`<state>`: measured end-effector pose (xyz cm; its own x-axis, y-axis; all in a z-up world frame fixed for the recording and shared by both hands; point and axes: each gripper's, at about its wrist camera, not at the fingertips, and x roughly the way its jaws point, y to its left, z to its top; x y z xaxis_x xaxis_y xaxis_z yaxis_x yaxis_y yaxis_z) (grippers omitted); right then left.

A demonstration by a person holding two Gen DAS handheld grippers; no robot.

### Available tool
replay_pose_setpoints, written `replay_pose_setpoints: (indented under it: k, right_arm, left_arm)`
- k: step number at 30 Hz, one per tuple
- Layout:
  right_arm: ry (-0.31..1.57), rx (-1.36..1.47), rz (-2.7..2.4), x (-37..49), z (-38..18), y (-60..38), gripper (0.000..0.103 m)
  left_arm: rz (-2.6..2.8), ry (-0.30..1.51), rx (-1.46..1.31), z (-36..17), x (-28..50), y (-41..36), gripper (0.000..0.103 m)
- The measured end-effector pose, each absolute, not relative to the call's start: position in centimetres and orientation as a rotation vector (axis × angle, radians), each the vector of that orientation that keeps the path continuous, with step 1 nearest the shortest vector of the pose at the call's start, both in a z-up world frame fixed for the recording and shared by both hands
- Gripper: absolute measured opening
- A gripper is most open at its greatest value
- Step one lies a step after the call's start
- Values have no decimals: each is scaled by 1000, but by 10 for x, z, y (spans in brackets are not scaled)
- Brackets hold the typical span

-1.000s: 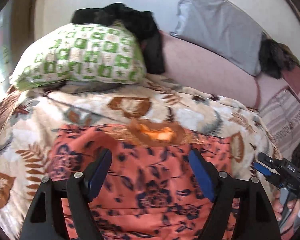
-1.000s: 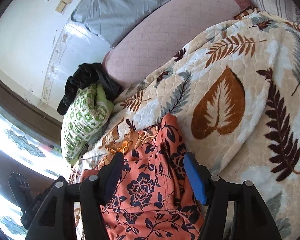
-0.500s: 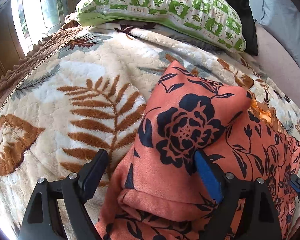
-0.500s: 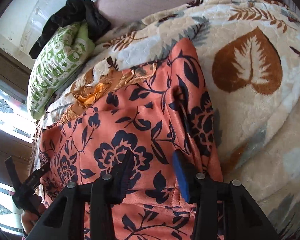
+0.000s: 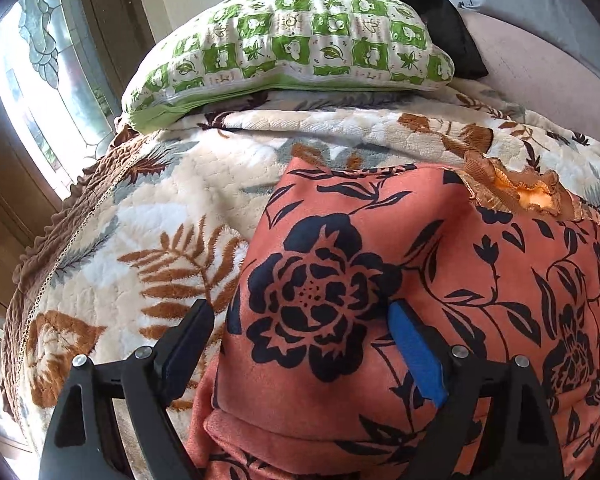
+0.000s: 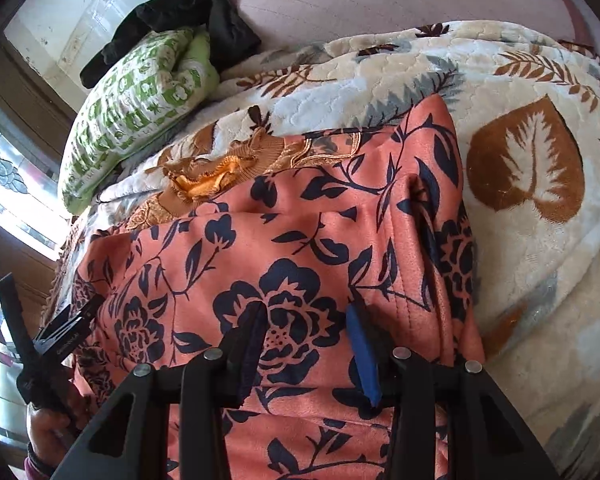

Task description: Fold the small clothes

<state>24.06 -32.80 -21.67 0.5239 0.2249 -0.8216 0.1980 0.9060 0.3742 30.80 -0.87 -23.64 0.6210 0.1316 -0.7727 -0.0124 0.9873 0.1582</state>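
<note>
Both sleeves of the orange floral top (image 5: pixel 440 280) lie folded inward; left gripper (image 5: pixel 300 344) wide, right gripper (image 6: pixel 306 340) narrower, neither gripping; lengthwise fold remains.

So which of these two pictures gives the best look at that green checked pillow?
The left wrist view. There the green checked pillow lies broadside near the top, its squares and leaf prints clear, resting on the leaf-patterned blanket. The right wrist view shows it off to the left, smaller and end-on.
</note>
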Motion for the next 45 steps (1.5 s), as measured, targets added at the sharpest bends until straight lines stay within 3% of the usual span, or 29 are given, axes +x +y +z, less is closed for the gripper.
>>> replay_pose_setpoints:
  k: [8, 13, 17, 21, 28, 36, 45]
  right_arm:
    - [947, 448, 15, 233, -203, -329, 45]
    - [1045, 451, -24, 242, -223, -333, 45]
    - [1037, 423, -23, 241, -220, -330, 49]
    - [1038, 410, -18, 241, -221, -327, 50]
    - [1009, 425, -33, 236, -217, -326, 50]
    - [952, 294, -69, 206, -216, -308, 51]
    - [824, 343, -46, 104, -177, -291, 51]
  left_arm:
    - [88, 894, 149, -236, 308, -9, 89]
    - [89, 889, 158, -239, 308, -11, 90]
    - [94, 889, 147, -241, 310, -9, 93]
    - [112, 915, 111, -247, 313, -3, 103]
    - [39, 991, -76, -254, 312, 21, 103]
    - [68, 922, 7, -193, 206, 14, 103]
    - [-4, 839, 100, -144, 96, 13, 103]
